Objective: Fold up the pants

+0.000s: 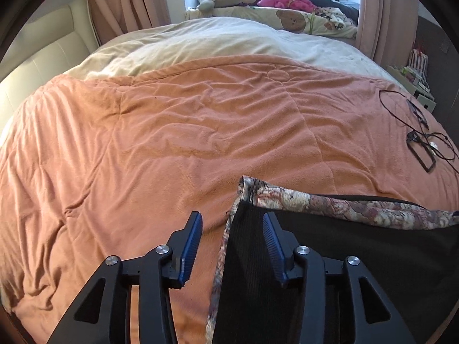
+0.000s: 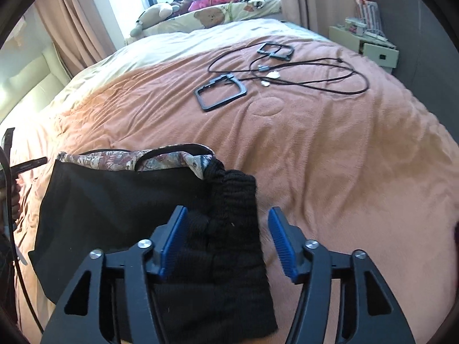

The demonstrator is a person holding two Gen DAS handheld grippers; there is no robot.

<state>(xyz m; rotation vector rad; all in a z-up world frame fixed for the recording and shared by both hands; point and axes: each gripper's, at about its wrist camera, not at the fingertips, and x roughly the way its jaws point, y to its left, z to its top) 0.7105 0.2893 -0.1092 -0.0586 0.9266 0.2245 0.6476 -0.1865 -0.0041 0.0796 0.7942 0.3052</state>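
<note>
Both tools gaping: left (image 1: 232, 229), right (image 2: 226, 226); pants (image 2: 120, 197) between blue pads.

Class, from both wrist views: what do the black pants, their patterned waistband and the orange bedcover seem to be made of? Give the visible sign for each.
Black pants: matte ribbed knit, judging by fine parallel ridges.
Patterned waistband: woven, tapestry-like floral fabric, probably.
Orange bedcover: soft fleece or plush, likely; fuzzy matte nap with gentle wrinkles.

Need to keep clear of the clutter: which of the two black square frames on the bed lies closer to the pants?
The larger-looking black frame, nearer the camera, lies closer to the pants. The other frame lies beyond the cable, toward the pillows.
</note>
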